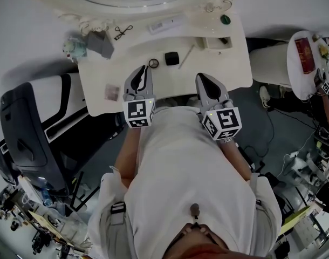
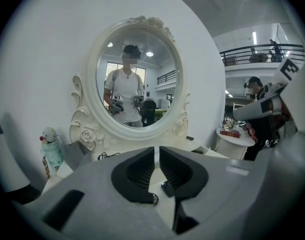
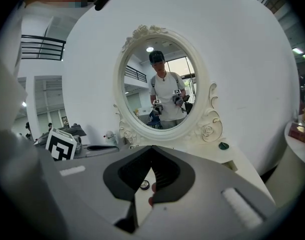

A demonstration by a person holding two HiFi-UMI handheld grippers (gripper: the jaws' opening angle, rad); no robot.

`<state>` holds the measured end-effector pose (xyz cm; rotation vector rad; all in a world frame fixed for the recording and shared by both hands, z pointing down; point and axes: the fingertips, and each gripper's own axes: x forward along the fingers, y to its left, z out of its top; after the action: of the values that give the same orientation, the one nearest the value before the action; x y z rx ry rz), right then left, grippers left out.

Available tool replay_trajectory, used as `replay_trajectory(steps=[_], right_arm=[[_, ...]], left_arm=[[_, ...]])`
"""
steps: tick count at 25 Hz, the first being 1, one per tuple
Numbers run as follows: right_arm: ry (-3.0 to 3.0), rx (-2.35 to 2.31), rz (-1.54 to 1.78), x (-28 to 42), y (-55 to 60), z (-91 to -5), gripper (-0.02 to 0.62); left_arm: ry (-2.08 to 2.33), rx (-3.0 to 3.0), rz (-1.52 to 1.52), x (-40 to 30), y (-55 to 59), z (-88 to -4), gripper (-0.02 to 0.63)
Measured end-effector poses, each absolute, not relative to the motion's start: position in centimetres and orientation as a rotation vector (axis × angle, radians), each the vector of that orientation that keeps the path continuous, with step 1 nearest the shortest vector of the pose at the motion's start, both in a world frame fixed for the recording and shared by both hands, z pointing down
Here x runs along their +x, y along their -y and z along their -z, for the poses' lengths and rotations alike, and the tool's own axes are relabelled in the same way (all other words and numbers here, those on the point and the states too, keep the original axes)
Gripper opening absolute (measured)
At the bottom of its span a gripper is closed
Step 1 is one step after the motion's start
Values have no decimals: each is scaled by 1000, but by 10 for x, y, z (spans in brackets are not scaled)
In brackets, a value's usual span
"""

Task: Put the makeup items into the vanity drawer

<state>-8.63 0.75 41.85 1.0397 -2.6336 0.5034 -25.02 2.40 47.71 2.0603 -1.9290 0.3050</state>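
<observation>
The left gripper (image 2: pixel 156 151) has its jaws only a thin slit apart, with nothing between them. The right gripper (image 3: pixel 151 153) has its jaws closed together and is also empty. Both hang over the near edge of the vanity top (image 1: pixel 218 69).

Just beyond the left gripper's tips lie a small round item (image 1: pixel 153 63) and a black square compact (image 1: pixel 171 58). A thin stick (image 1: pixel 186 56) is angled ahead between the two grippers. Further out, toward the mirror (image 2: pixel 137 79), sit a white tube (image 1: pixel 167 24) and an eyelash curler (image 1: pixel 123 32).

By the look of it nothing is stowed yet and every item remains to be moved. I cannot make out an opened drawer. The items are small, flat or slender, and lie loose and apart.
</observation>
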Motion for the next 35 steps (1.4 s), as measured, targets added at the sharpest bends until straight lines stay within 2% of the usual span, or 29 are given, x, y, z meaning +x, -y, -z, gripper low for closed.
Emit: replay_trajectory(steps=[23,35], right_arm=[[2494,1165,-548,-86,16,-441,8],[2458,1207,-581,-80,20,-449,8]], left_arm=[[1514,2022,-805,-254,8,-676,235],[1428,1931,-871,-248,6,-720,258]])
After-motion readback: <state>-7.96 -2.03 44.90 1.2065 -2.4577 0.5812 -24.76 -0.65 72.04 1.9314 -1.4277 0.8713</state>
